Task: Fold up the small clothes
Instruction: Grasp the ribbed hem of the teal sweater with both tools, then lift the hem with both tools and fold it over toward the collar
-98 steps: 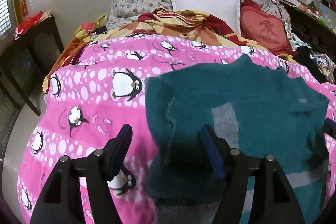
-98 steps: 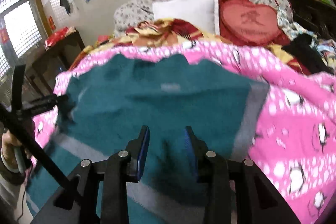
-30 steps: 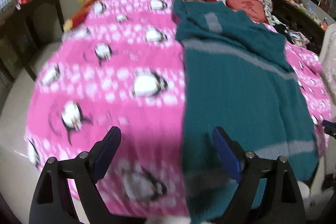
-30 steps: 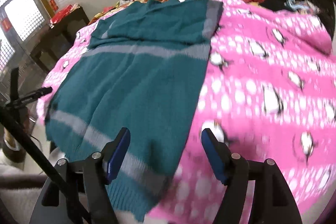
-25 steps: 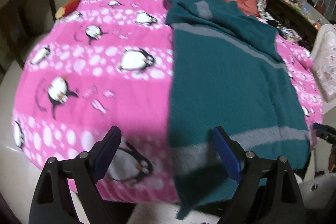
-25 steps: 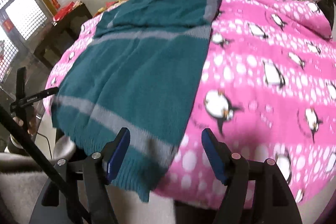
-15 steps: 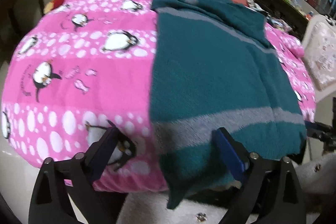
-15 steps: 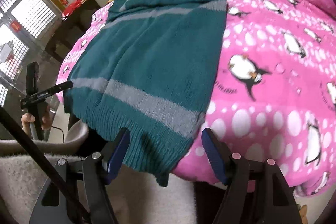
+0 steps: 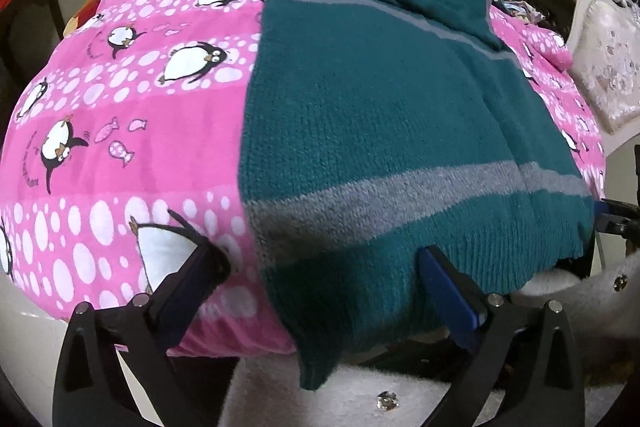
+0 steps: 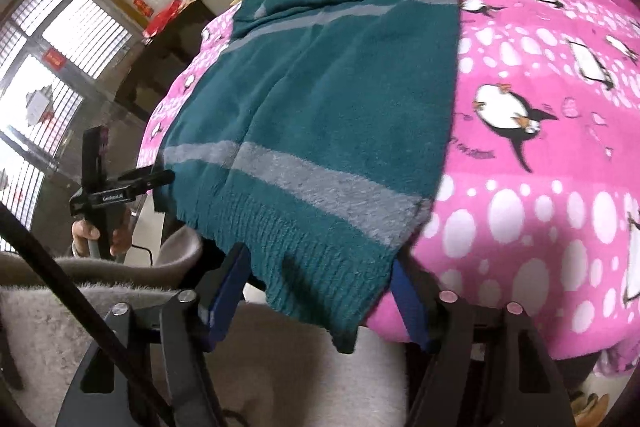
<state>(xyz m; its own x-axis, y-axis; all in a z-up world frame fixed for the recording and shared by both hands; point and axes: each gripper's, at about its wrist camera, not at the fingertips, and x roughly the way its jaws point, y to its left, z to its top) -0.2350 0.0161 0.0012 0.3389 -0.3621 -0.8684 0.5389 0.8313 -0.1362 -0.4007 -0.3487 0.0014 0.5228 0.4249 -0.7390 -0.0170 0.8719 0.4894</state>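
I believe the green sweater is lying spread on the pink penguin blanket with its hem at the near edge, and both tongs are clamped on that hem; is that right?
Not quite. The green sweater does lie spread on the pink penguin blanket with its hem at the near edge, but both tongs are open, not clamped. The left wrist view shows the left tongs spread wide; the right wrist view shows the right tongs likewise.

Far end of teal sweater (image 9: 384,115) behind its own fold; pink blanket (image 9: 120,147) edges cropped.
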